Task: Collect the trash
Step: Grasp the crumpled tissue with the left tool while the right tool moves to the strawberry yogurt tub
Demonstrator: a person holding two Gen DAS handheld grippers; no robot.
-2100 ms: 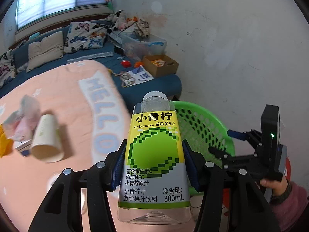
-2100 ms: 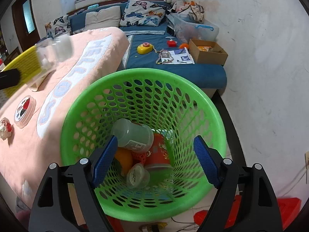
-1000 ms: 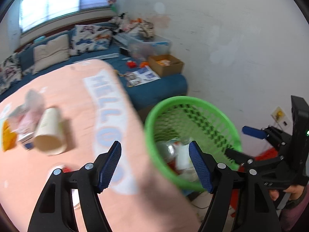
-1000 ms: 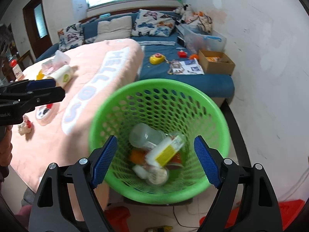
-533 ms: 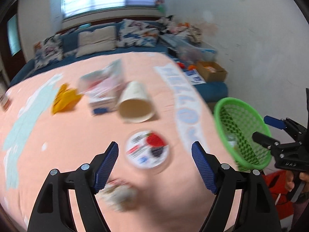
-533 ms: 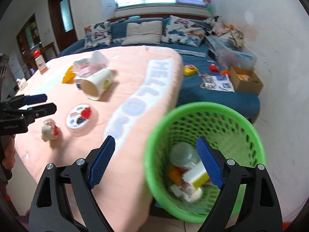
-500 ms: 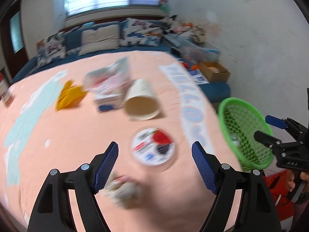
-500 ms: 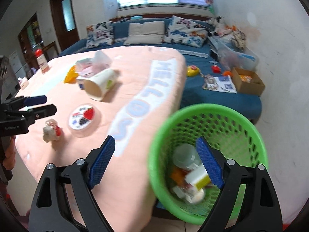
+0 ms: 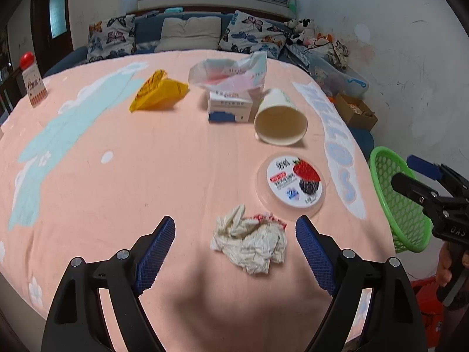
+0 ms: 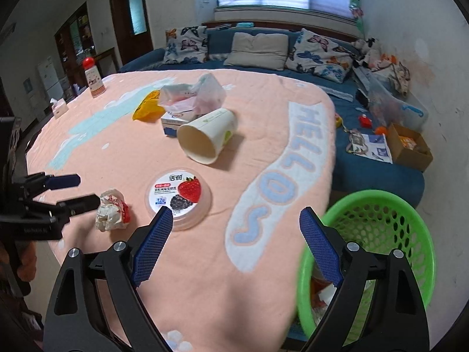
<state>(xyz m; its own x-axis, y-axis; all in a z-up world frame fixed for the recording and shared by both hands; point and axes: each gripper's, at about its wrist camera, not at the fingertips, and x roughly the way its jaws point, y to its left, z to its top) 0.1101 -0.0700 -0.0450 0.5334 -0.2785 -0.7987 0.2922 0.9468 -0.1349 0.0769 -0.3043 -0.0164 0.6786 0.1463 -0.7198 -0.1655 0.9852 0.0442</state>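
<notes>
Pink blanket point(image 9: 117, 176) covers table. Green basket point(image 10: 381, 234) at table edge. Paper cup point(image 9: 280, 118) on side. Crumpled tissue point(image 9: 252, 242) between left gripper point(image 9: 234, 246) jaws, untouched; jaws just widened. Right gripper point(image 10: 234, 243) also just widened, empty.

My left gripper point(image 9: 234, 245) has its jaws spread wide with nothing gripped; the crumpled paper wad point(image 9: 251, 245) lies on the cloth in the gap, a little nearer the right jaw, bare cloth on both sides. Just beyond the right jaw the round fruit-print lid point(image 9: 291, 186) lies flat, close to the wad. Further ahead the tipped paper cup point(image 9: 280, 121), the small box point(image 9: 230, 107) and the plastic bag point(image 9: 231, 73) crowd the middle; left of the left jaw I see a wide stretch of open pink cloth point(image 9: 117, 176). My right gripper point(image 10: 234, 245) spans bare cloth, the green basket point(image 10: 381, 234) just outside its right jaw.
</notes>
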